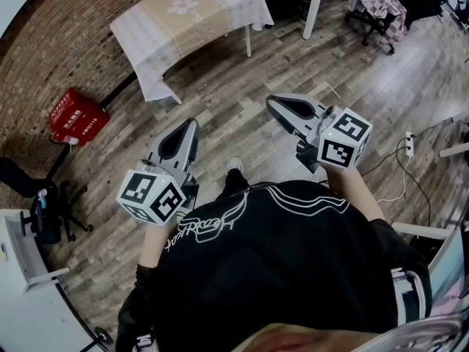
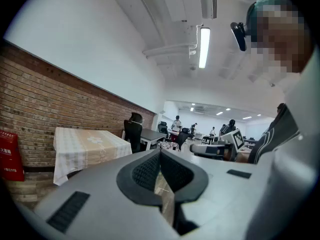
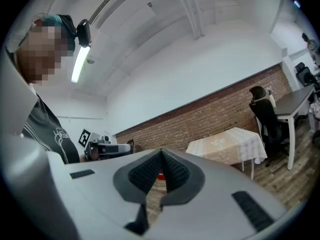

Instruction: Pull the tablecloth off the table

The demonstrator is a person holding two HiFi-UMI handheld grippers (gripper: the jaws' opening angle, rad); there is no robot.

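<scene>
Tablecloth (image 1: 183,20): well apart at your 12 o'clock, nearer your left gripper (image 1: 192,125) than your right gripper (image 1: 273,104); both closed, empty.

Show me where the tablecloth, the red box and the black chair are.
tablecloth (image 1: 183,6), head view, flower print on top.
red box (image 1: 77,118), head view, its labelled face.
black chair (image 3: 264,116), right gripper view, its backrest.

A red box (image 1: 77,117) sits against the brick wall (image 1: 66,35). A black chair (image 1: 45,222) stands left on the wood floor (image 1: 242,116); a power strip (image 1: 410,146) lies right.
</scene>
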